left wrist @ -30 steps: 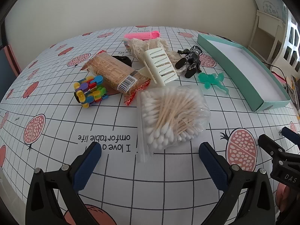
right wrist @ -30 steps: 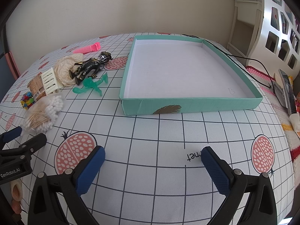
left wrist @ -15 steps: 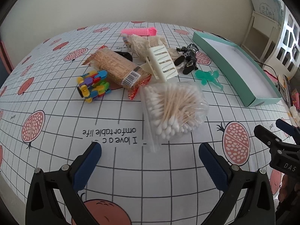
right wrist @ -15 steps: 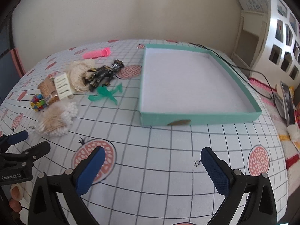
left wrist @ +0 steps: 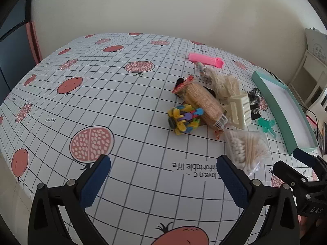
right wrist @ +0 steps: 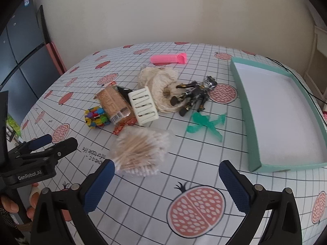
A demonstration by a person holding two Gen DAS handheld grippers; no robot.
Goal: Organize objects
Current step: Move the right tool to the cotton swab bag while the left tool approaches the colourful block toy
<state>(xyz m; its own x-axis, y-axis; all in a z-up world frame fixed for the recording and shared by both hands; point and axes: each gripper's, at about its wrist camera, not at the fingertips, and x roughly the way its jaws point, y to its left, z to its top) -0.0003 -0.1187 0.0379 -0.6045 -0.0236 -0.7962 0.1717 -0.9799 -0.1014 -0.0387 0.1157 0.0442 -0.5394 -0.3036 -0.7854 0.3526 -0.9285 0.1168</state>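
Both grippers empty, jaws wide apart: left gripper [left wrist: 163, 178], right gripper [right wrist: 166, 176]. Swab bag [right wrist: 141, 151] lies on the cloth just ahead of the right gripper, nearest of the pile; tray [right wrist: 253, 143] sits to its right, nothing in it. Bag likely light, soft, slick film; pinch across its bulging middle, not the loose edge.
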